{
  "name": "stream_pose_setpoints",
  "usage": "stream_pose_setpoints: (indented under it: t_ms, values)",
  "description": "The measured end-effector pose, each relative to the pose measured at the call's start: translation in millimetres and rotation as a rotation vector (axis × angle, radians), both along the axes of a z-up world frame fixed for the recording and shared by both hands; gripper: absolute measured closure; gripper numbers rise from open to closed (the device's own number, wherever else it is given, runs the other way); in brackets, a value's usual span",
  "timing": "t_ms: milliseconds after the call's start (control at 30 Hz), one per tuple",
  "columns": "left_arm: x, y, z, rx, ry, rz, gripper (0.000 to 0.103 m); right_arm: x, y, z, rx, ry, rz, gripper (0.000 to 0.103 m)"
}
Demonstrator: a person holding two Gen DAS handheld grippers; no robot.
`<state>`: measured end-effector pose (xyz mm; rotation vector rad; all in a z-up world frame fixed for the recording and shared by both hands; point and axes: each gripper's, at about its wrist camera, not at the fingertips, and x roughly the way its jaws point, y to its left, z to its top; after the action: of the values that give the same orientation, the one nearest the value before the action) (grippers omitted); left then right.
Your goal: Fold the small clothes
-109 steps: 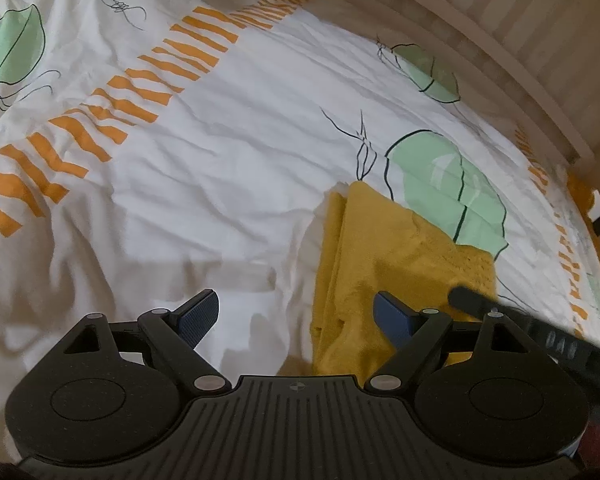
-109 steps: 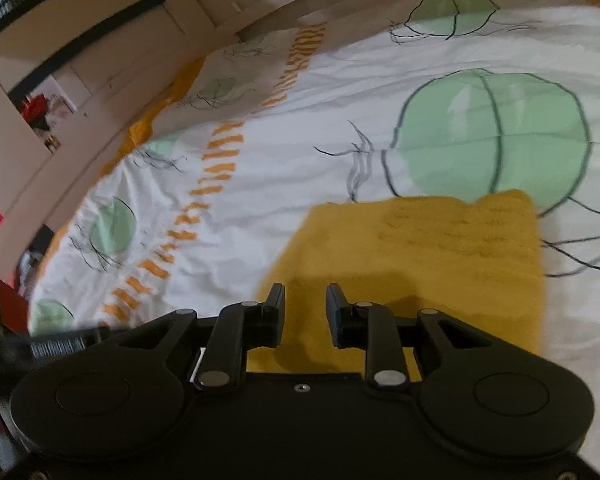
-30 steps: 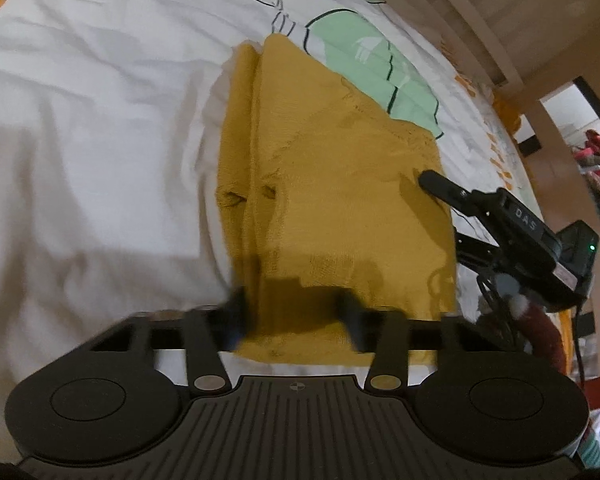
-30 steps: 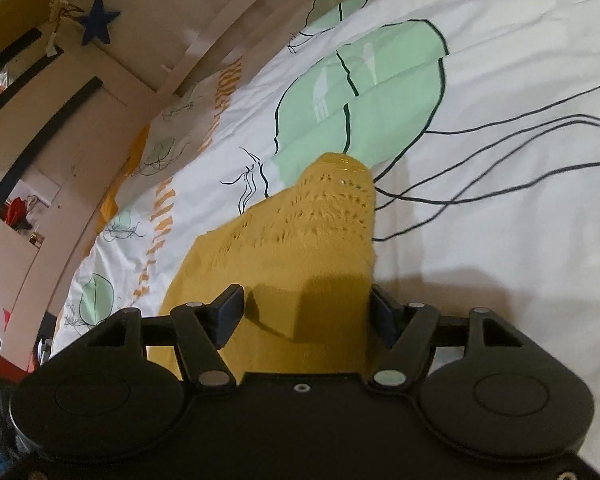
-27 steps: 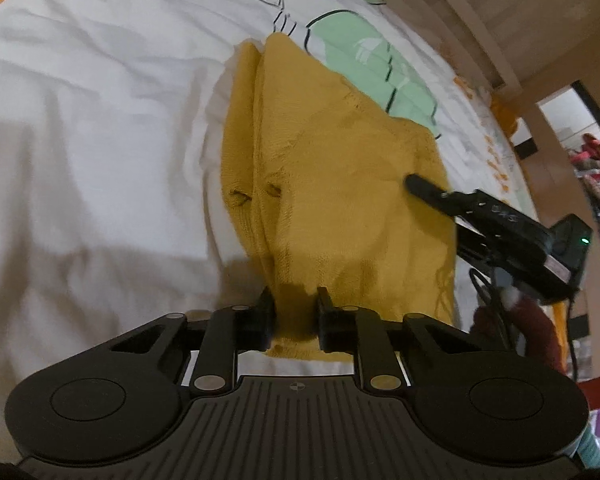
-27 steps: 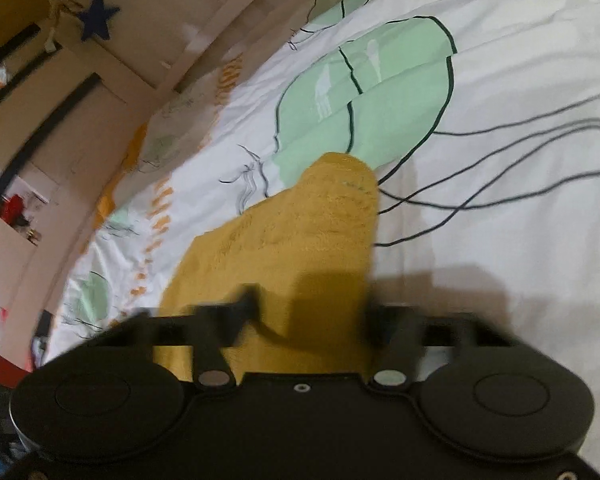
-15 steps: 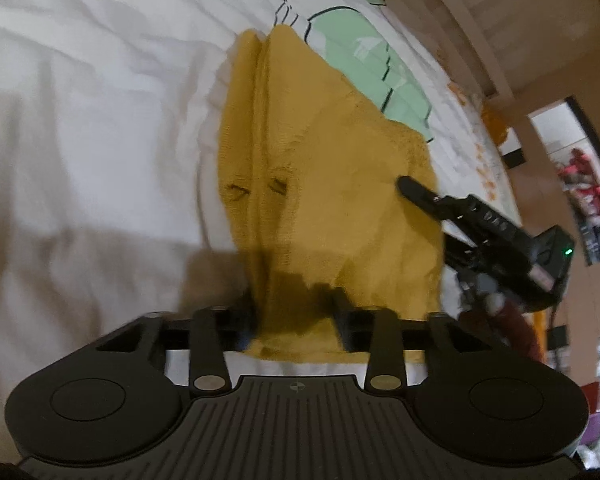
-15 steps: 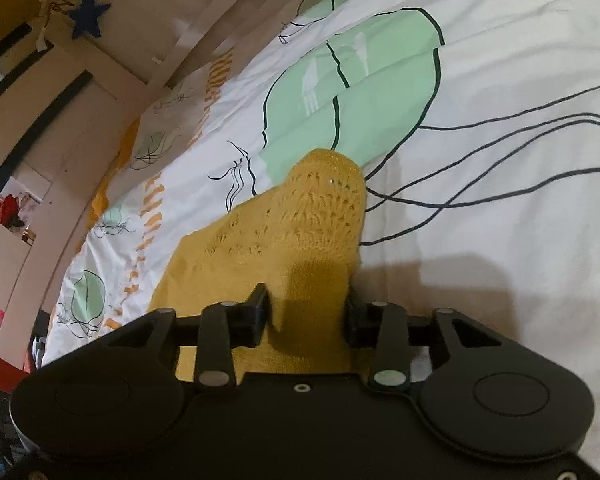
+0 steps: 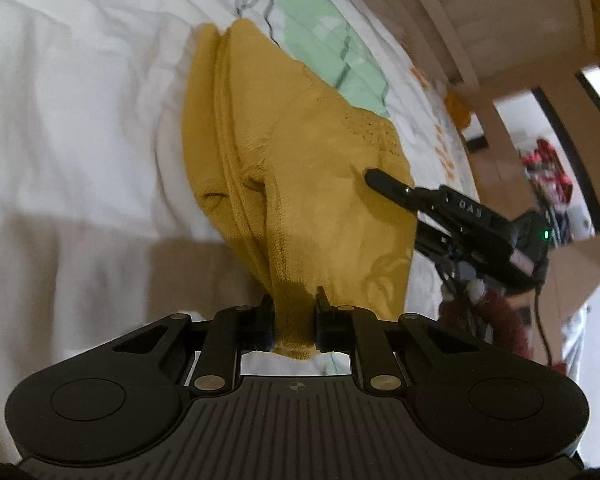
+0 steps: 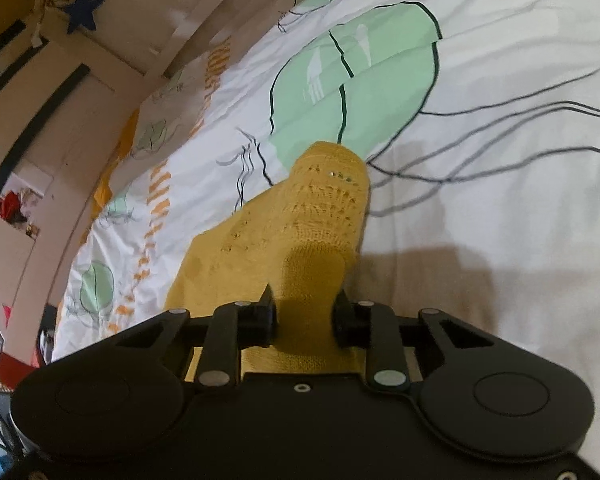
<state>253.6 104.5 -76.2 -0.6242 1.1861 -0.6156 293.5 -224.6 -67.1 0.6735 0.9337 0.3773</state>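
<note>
A mustard-yellow knitted garment (image 9: 308, 184) lies folded lengthwise on a white bedcover printed with green leaves. My left gripper (image 9: 294, 326) is closing, and its pads pinch the garment's near left corner, which bunches up between them. In the right wrist view the same yellow garment (image 10: 320, 216) runs away from the camera. My right gripper (image 10: 305, 322) is closing too, with a thick fold of the near right corner squeezed between its pads. The right gripper (image 9: 452, 216) also shows from the side in the left wrist view, at the garment's right edge.
The bedcover (image 9: 80, 100) spreads wide to the left of the garment and, in the right wrist view, the bedcover (image 10: 500, 200) spreads to the right. A wooden bed rail (image 9: 460, 32) borders the far side. A wall with a blue star (image 10: 83, 8) stands beyond the bed.
Both grippers have narrowed from wide open onto the garment's near corners. The left one shut, reopened half a second ago and shut again. The near edge now rises off the bedcover.
</note>
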Motion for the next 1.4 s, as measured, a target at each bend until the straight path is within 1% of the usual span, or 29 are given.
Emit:
stream_pose_setpoints:
  t_ms: [67,167,333,400,500,600,700,767,833,867,967,1000,1067,1100,1200,1333,1400]
  values:
    - [-14.1,-4.5,4.8,0.008,0.007,-0.032,0.087,-13.3,-3.8,5.5,-0.011,0.025,0.012,0.067]
    - [-37.2,-9.4,9.2,-0.006,0.025,-0.057,0.087,-38.4,-13.0,10.8,-0.017,0.075,0.017,0.067]
    - [-75.2,-21.1,16.0,0.021,0.020,-0.104,0.087,-89.8,-30.6,13.2,-0.016,0.138,0.017,0.067]
    - [-89.5,-25.1,16.7,0.027,0.016,-0.122,0.087,-106.1,-35.5,14.9,-0.010,0.148,0.019,0.067]
    - [-107.4,-31.0,12.5,0.062,-0.011,-0.140,0.087,-129.3,-41.5,16.6,-0.007,0.147,0.023,0.066]
    - [-116.4,-29.9,4.7,0.091,-0.033,-0.103,0.087,-143.7,-43.8,18.2,-0.050,0.107,0.037,0.066]
    - [-120.7,-34.7,6.0,0.135,-0.090,-0.097,0.086,-149.0,-38.9,22.5,-0.158,0.004,0.065,0.064]
    - [-132.7,-38.1,8.0,0.165,-0.119,-0.094,0.085,-149.5,-36.7,20.0,-0.166,-0.033,0.069,0.064]
    - [-134.9,-39.3,6.2,0.175,-0.132,-0.080,0.083,-150.3,-35.0,19.1,-0.177,-0.075,0.069,0.061]
    - [-142.1,-34.6,4.6,0.173,-0.137,-0.075,0.082,-151.5,-35.7,18.4,-0.166,-0.089,0.060,0.057]
    - [-145.5,-26.0,1.4,0.144,-0.132,-0.048,0.081,-157.0,-44.3,21.4,-0.101,-0.081,0.011,0.056]
    - [-144.8,-25.0,1.1,0.140,-0.132,-0.046,0.081,-162.3,-47.4,24.5,-0.088,-0.077,0.005,0.053]
    - [-144.4,-24.0,-0.1,0.134,-0.131,-0.048,0.081,-174.1,-49.1,31.5,-0.073,-0.060,0.000,0.047]
    - [-143.5,-24.1,-0.5,0.132,-0.130,-0.048,0.081,-181.5,-49.0,33.8,-0.055,-0.049,-0.002,0.044]
    - [-143.1,-23.0,-2.4,0.120,-0.127,-0.048,0.081,-205.7,-46.8,33.7,0.020,0.002,0.000,0.039]
    - [-144.8,-19.2,-3.8,0.105,-0.121,-0.045,0.081,-228.9,-29.3,22.7,0.004,0.077,0.018,0.038]
    - [-145.5,-17.9,-3.9,0.099,-0.120,-0.043,0.081,-235.9,-22.6,17.3,0.008,0.089,0.025,0.038]
